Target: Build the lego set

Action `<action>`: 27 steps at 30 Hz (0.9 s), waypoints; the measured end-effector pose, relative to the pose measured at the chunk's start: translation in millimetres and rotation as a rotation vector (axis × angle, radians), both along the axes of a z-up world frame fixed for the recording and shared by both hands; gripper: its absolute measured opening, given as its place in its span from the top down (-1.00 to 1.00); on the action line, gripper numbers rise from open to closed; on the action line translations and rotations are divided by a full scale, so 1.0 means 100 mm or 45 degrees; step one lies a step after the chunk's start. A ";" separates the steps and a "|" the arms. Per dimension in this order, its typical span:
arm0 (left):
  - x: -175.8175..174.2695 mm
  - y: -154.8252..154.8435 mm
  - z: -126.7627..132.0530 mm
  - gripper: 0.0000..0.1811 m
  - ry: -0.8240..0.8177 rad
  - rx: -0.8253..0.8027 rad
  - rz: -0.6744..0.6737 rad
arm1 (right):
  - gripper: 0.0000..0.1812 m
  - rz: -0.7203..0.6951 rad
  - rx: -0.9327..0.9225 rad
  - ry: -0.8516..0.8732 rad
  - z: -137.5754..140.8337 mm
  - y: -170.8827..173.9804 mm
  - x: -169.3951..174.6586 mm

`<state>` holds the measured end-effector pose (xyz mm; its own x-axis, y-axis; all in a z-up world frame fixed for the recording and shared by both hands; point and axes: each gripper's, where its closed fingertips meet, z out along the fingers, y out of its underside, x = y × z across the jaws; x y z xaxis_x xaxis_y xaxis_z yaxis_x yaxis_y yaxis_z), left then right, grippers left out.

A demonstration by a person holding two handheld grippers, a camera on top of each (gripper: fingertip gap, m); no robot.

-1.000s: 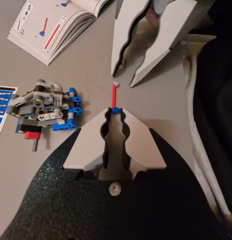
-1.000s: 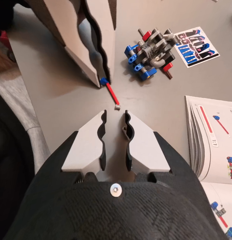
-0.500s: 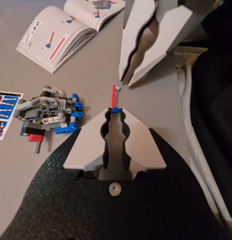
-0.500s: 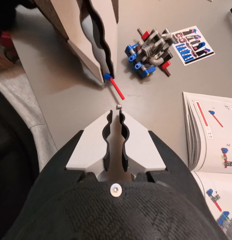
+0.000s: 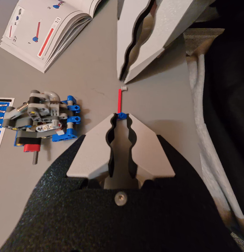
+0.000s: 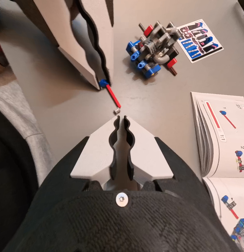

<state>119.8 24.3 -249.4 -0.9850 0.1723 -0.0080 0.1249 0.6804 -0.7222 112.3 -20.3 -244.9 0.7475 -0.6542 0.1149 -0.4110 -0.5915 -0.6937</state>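
Between my left fingertips: my left gripper (image 5: pixel 121 117) is closed on a small blue connector (image 5: pixel 121 115), pinched right at the tips.
Red axle: a thin red axle (image 5: pixel 119 100) sticks out of the connector, pointing straight away from my left gripper, its far end free.
Grey bush: a tiny light-grey bush (image 5: pixel 124 88) lies on the table just beside the axle's far end; I cannot tell whether the two touch.
Right gripper: my right gripper (image 6: pixel 121 117) holds nothing, its tips drawn almost together with only a thin slit between them, and the bush (image 6: pixel 116 111) lies just ahead of them, slightly to the left.
Facing: my two grippers point at each other, with the axle and the bush lying between them.
Partial model: a grey, black and blue Technic assembly (image 5: pixel 41 120) with a metal spring, red end pieces and a dark axle sits on the table, well apart to my left.
Sticker sheet: a sticker sheet (image 6: pixel 200 40) in blue, black and pink lies just beyond the model, touching or slightly under it.
Instruction booklet: an open instruction booklet (image 5: pixel 41 31) lies farther out.
Surface: a plain grey table (image 5: pixel 84 76) with a faint scuff near the middle.
Edge: a grey fabric sleeve (image 6: pixel 23 122) runs along the table's edge, and beyond it everything is too dark to make out.
Cut off: both the booklet and the sticker sheet run out of frame.
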 end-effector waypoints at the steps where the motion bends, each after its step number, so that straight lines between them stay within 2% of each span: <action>1: 0.01 0.02 0.00 0.88 -0.003 0.005 0.005 | 0.95 0.008 0.020 -0.005 0.03 0.04 -0.03; 4: -0.01 0.04 0.00 0.88 -0.008 0.013 -0.013 | 0.95 0.026 0.059 -0.009 0.06 0.13 -0.08; 6: -0.03 0.03 0.00 0.88 -0.010 0.014 -0.026 | 0.92 0.005 0.016 0.011 -0.01 0.10 -0.06; 12: 0.04 -0.01 0.01 0.88 -0.012 -0.004 0.019 | 0.95 -0.061 0.045 0.039 -0.02 0.04 -0.02; 21: -0.03 -0.05 0.00 0.87 -0.009 0.002 -0.015 | 0.95 -0.095 0.039 0.017 -0.02 0.00 0.03; 27: -0.03 0.04 0.02 0.88 -0.015 0.018 -0.012 | 0.88 -0.039 0.065 0.026 -0.01 0.13 -0.06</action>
<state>117.3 28.2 -247.7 -0.9831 0.1821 -0.0167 0.1398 0.6892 -0.7109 106.3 -6.8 -245.7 0.7288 -0.6816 0.0656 -0.4431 -0.5425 -0.7137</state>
